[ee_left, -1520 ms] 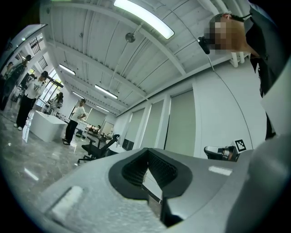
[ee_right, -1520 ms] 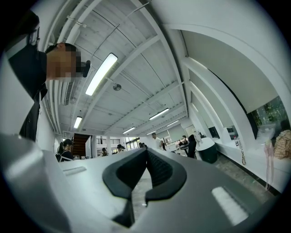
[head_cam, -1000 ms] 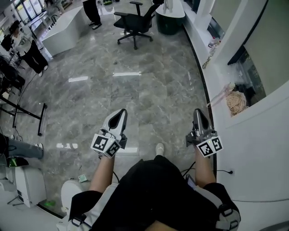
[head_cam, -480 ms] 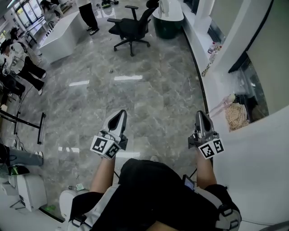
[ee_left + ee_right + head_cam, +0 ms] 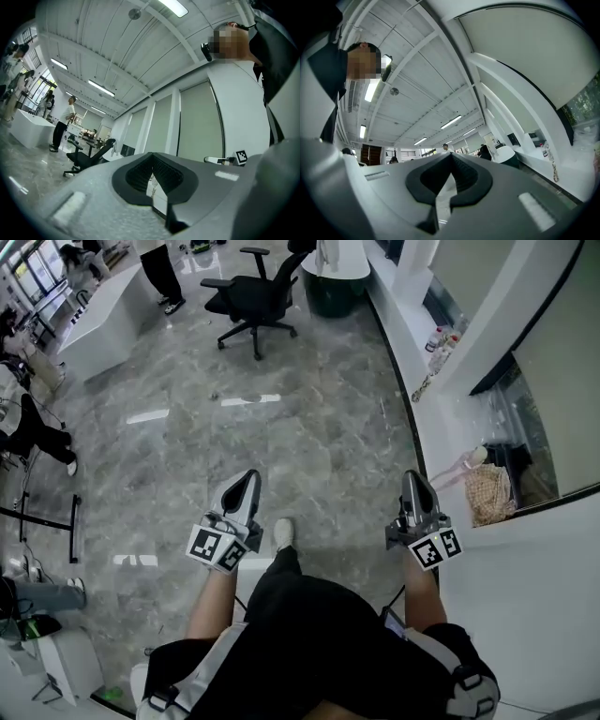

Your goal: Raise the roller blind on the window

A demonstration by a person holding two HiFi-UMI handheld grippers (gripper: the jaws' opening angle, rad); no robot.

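A glossy grey marble floor (image 5: 309,427) mirrors long ceiling strip lights (image 5: 101,87), with a black swivel office chair (image 5: 246,296) beside a long white table (image 5: 98,320).

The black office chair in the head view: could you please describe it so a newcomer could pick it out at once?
Follow the grey marble floor to its far end, at the top of the head view. Between the white desk on the left and the dark round pedestal on the right stands the black office chair, set apart by its armrests and star-shaped wheeled base.
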